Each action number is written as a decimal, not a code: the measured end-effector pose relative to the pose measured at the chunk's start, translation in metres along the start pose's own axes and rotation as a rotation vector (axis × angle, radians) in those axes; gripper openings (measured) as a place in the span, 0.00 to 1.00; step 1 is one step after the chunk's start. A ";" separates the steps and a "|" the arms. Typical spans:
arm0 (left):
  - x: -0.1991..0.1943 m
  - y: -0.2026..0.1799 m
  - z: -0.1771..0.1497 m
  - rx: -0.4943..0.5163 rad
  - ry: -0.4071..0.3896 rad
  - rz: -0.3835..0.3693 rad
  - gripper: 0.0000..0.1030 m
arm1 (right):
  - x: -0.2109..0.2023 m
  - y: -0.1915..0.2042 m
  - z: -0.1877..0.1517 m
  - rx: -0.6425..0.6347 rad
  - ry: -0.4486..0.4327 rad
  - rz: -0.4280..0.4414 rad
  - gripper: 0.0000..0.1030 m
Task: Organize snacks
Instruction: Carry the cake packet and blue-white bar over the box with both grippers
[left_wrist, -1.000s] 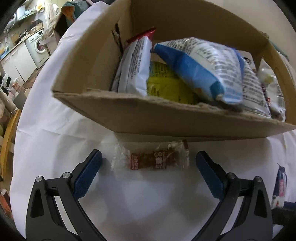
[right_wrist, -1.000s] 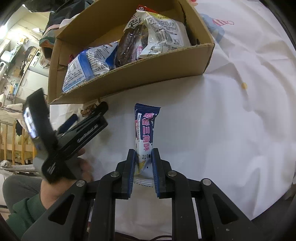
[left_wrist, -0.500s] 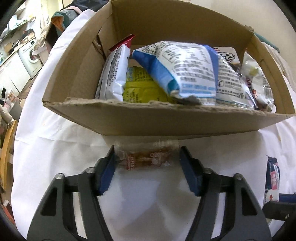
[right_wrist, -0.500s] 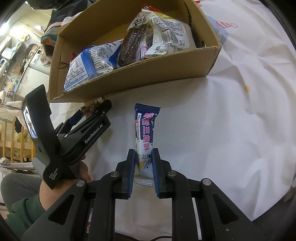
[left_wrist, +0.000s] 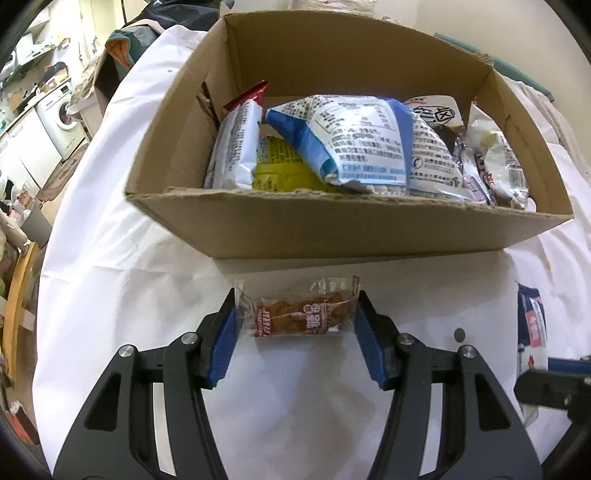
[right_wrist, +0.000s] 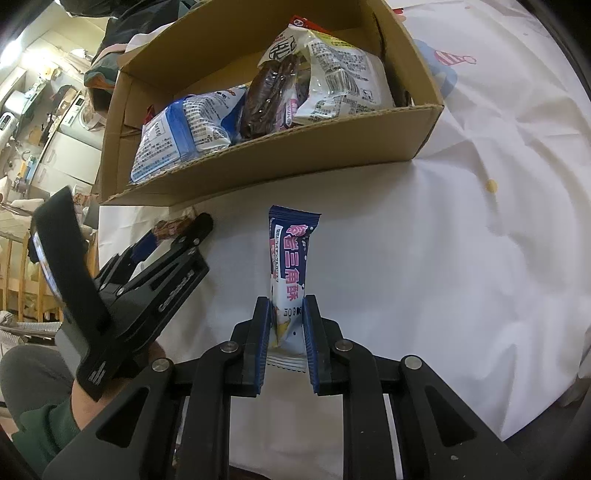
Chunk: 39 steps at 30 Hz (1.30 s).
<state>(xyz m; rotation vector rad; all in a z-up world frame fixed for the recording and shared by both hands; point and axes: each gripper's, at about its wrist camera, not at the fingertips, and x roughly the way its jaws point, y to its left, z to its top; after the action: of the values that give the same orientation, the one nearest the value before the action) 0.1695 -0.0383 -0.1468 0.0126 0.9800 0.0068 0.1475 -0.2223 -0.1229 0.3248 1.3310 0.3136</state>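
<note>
A small clear-wrapped brown snack (left_wrist: 297, 314) is clamped crosswise by its two ends in my left gripper (left_wrist: 295, 321), held just above the white tablecloth in front of the cardboard box (left_wrist: 354, 230). The box holds several snack bags, among them a blue-and-white one (left_wrist: 354, 144). My right gripper (right_wrist: 285, 325) is shut on the lower end of a dark blue snack bar (right_wrist: 290, 262) with pink lettering, which points toward the box (right_wrist: 295, 162). In the right wrist view the left gripper (right_wrist: 173, 236) sits to the left with the brown snack (right_wrist: 173, 225) at its tips.
The white tablecloth (right_wrist: 461, 258) covers a round table whose edge curves close on the left and right. A small yellow crumb (right_wrist: 491, 185) lies right of the box. A hand in a green sleeve (right_wrist: 40, 432) holds the left gripper. Room furniture and a washing machine (left_wrist: 62, 110) stand beyond.
The left gripper closed from wide open onto the brown snack's ends and lifted it a little off the cloth. The right gripper kept still with the blue bar.
</note>
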 end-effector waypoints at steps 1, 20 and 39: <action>-0.001 0.005 0.001 -0.003 0.001 0.000 0.53 | -0.001 0.000 0.000 0.001 -0.004 0.002 0.18; -0.068 0.018 -0.007 -0.034 -0.022 -0.015 0.53 | -0.026 -0.001 -0.006 -0.004 -0.055 0.026 0.18; -0.140 0.040 0.038 -0.038 -0.144 -0.051 0.53 | -0.074 0.010 0.003 -0.041 -0.246 0.094 0.18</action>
<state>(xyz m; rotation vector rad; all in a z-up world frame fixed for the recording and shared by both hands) 0.1231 0.0002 -0.0090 -0.0461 0.8356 -0.0223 0.1349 -0.2430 -0.0520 0.3803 1.0682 0.3673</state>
